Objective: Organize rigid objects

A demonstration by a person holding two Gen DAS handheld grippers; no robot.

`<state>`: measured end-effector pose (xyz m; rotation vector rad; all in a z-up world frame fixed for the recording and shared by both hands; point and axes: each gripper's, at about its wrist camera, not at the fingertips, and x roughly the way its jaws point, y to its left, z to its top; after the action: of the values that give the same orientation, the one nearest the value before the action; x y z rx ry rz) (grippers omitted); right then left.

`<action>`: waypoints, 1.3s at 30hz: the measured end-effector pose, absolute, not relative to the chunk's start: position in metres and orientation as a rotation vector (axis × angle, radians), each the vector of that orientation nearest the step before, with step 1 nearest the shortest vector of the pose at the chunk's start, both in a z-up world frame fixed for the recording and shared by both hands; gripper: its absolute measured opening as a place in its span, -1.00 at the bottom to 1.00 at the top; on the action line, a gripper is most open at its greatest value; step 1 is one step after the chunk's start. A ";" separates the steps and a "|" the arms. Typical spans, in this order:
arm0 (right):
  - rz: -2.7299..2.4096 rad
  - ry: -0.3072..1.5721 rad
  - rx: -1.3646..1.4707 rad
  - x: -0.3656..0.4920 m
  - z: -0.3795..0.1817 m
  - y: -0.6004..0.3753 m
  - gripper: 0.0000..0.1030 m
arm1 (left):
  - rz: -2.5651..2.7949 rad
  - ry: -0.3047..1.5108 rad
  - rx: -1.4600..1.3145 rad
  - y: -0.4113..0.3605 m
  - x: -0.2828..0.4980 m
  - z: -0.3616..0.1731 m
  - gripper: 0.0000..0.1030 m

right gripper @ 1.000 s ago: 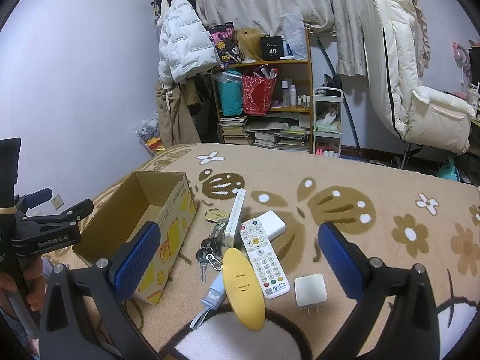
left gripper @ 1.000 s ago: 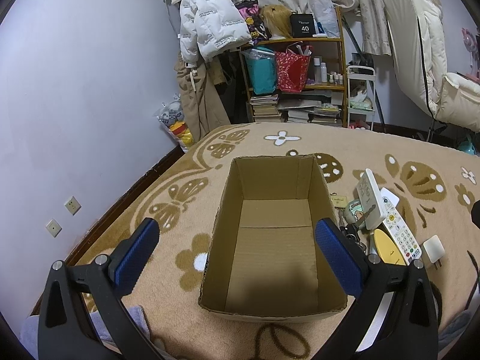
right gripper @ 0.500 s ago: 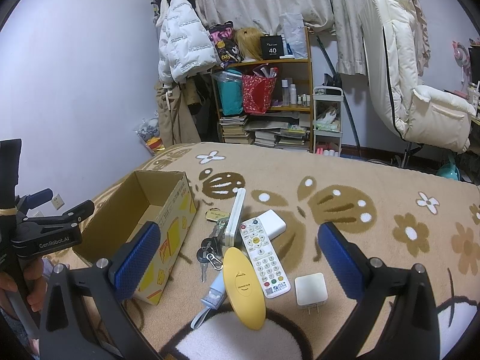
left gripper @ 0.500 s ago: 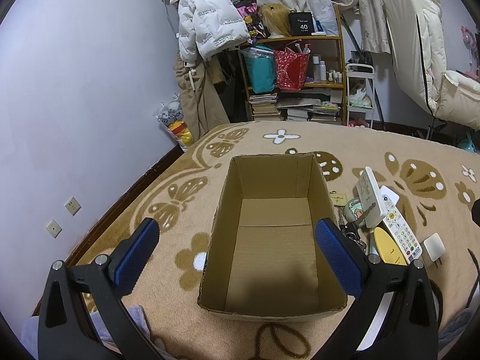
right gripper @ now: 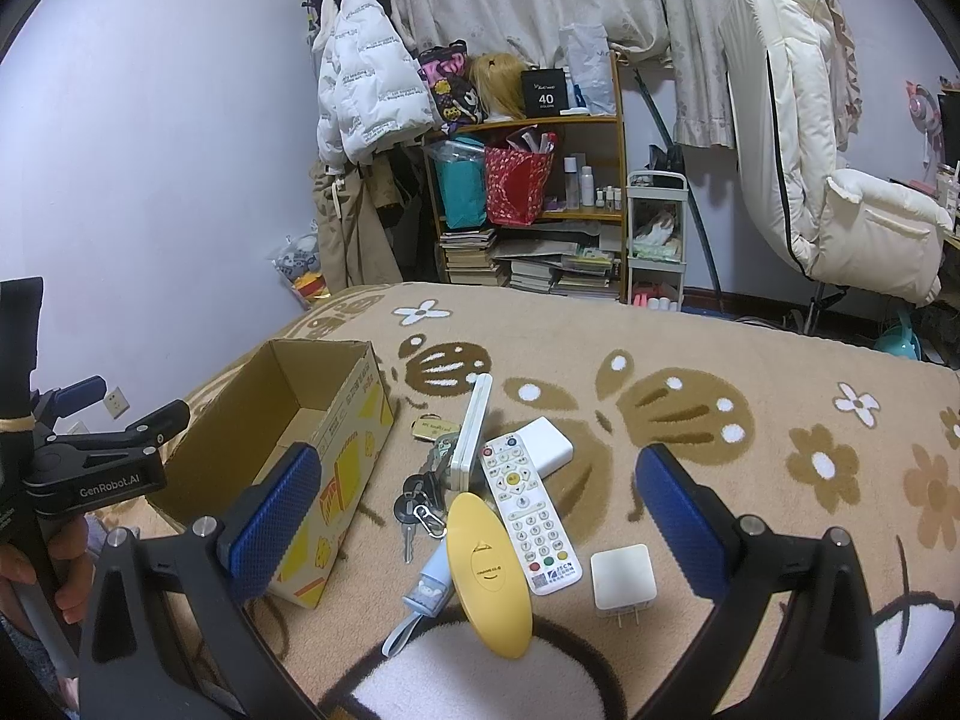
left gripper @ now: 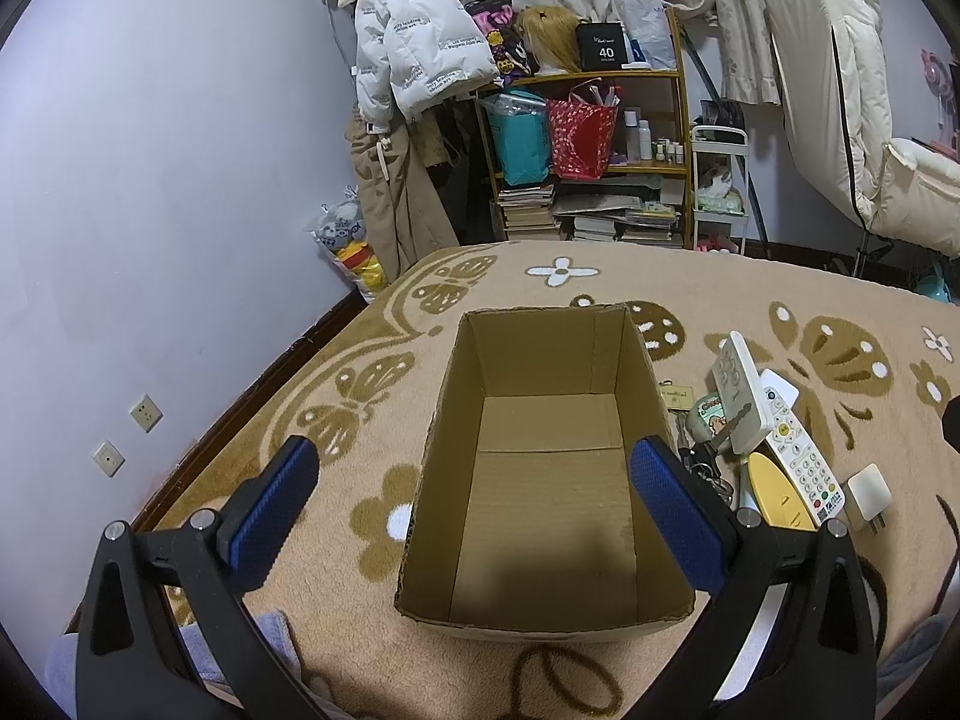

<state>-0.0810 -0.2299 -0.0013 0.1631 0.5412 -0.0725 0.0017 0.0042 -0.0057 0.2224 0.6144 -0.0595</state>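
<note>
Empty cardboard box [left gripper: 543, 480], centre frame on the patterned blanket [right gripper: 750, 372], awaiting rigid items heaped just right of it: white remote [right gripper: 531, 516], yellow oval case [right gripper: 489, 570], keys [right gripper: 417, 504], charger [right gripper: 621, 579]; left hand-held gripper [left gripper: 474, 480] and right hand-held gripper [right gripper: 474, 480] both released, holding nothing.

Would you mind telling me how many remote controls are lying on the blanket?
2. A white remote with coloured buttons lies flat beside the yellow oval case; a second white remote rests tilted on the keys. Others may be hidden beneath the pile.
</note>
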 end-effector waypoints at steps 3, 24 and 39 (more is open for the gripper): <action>-0.073 0.541 0.163 -0.080 0.000 -0.231 1.00 | -0.061 0.613 0.222 0.003 0.002 -0.005 1.00; -0.036 0.586 0.171 -0.039 -0.018 -0.226 1.00 | -0.106 0.745 0.190 0.008 0.033 -0.021 1.00; 0.002 0.693 0.186 0.013 -0.027 -0.221 1.00 | -0.095 0.867 0.237 0.011 0.079 -0.025 1.00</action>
<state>0.0125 -0.2212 -0.0272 0.1857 0.6931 0.0018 0.0788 0.0108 -0.0249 0.2374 0.8675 -0.0950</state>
